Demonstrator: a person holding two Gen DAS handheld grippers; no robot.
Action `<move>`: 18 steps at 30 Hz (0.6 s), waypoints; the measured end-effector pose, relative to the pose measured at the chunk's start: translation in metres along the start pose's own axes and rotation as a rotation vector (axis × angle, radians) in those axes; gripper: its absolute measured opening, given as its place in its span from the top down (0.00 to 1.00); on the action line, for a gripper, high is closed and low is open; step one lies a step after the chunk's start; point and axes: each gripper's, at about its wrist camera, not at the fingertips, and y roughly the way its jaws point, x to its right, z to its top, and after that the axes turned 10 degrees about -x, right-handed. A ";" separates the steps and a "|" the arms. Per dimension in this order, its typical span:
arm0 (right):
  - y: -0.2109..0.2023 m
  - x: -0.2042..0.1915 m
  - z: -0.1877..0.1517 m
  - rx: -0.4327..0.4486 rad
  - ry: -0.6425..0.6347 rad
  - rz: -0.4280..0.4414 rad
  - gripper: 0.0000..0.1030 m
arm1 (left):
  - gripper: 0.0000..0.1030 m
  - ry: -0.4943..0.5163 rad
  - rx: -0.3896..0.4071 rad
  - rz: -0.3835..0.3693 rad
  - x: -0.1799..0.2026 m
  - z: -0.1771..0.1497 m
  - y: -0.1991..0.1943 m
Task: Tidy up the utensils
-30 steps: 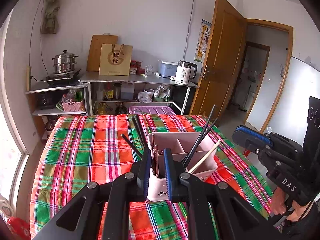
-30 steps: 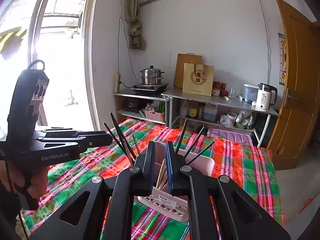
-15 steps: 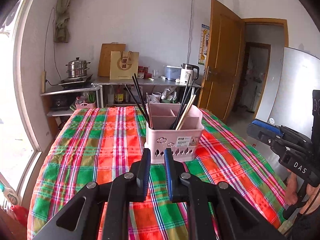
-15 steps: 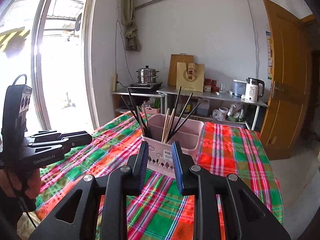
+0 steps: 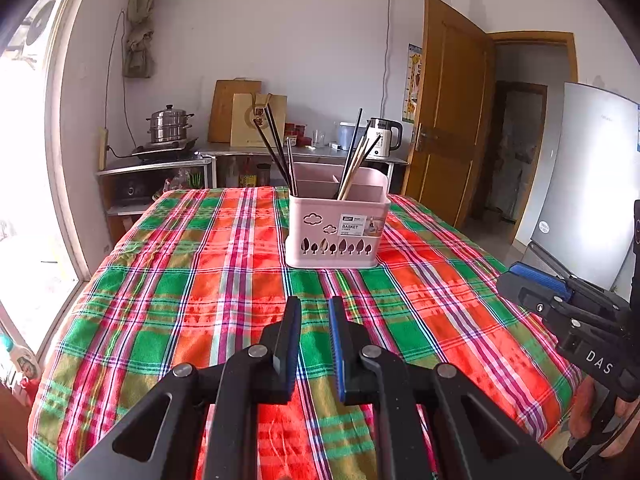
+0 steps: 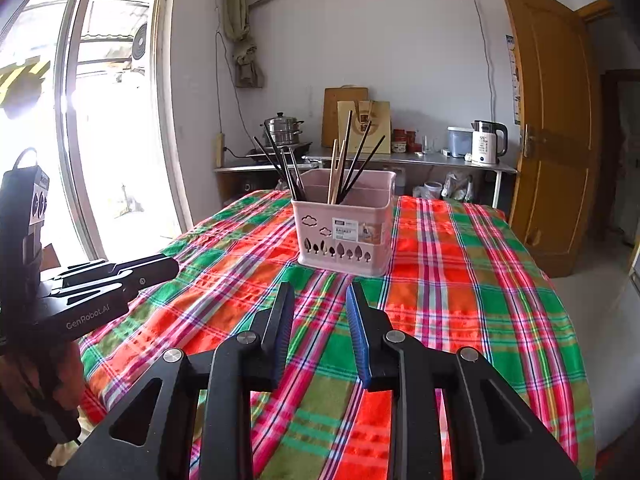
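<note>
A pink utensil basket (image 5: pixel 337 232) stands upright on the plaid tablecloth (image 5: pixel 200 280), also in the right wrist view (image 6: pixel 343 232). Black chopsticks (image 5: pixel 276 148) lean in its left compartment; black and wooden chopsticks (image 5: pixel 354 164) lean in its middle part. My left gripper (image 5: pixel 314 304) is empty, jaws a narrow gap apart, well short of the basket. My right gripper (image 6: pixel 320 290) is open and empty, also short of the basket. Each gripper shows in the other's view: the right one (image 5: pixel 532 280), the left one (image 6: pixel 160 268).
The table's edges fall away left, right and near. Behind it stand a steel shelf (image 5: pixel 304 152) with a kettle (image 5: pixel 384 138) and a steamer pot (image 5: pixel 170 124). A wooden door (image 5: pixel 452 120) and a fridge (image 5: pixel 592 184) are at the right. A window (image 6: pixel 80 120) is at the left.
Both grippers have pulled back and down from above the basket to the table's near side. The right gripper's jaws have opened wider; the left jaws opened slightly.
</note>
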 end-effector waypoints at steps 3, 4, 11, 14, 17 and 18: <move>-0.003 -0.002 -0.009 -0.001 0.009 0.004 0.73 | 0.87 -0.003 0.005 -0.004 0.001 -0.010 -0.004; -0.004 -0.003 -0.011 0.001 0.007 0.005 0.73 | 0.87 -0.005 0.005 -0.003 0.001 -0.012 -0.005; -0.008 -0.007 -0.024 0.008 0.009 -0.014 0.73 | 0.87 0.005 -0.014 -0.001 0.005 -0.023 -0.003; -0.009 -0.007 -0.025 0.014 0.013 -0.021 0.73 | 0.87 0.004 -0.020 -0.008 0.006 -0.026 -0.001; -0.010 -0.007 -0.024 0.018 0.011 -0.025 0.73 | 0.87 0.004 -0.019 -0.011 0.006 -0.025 -0.001; -0.010 -0.007 -0.023 0.022 0.011 -0.026 0.73 | 0.87 0.007 -0.016 -0.007 0.006 -0.025 -0.001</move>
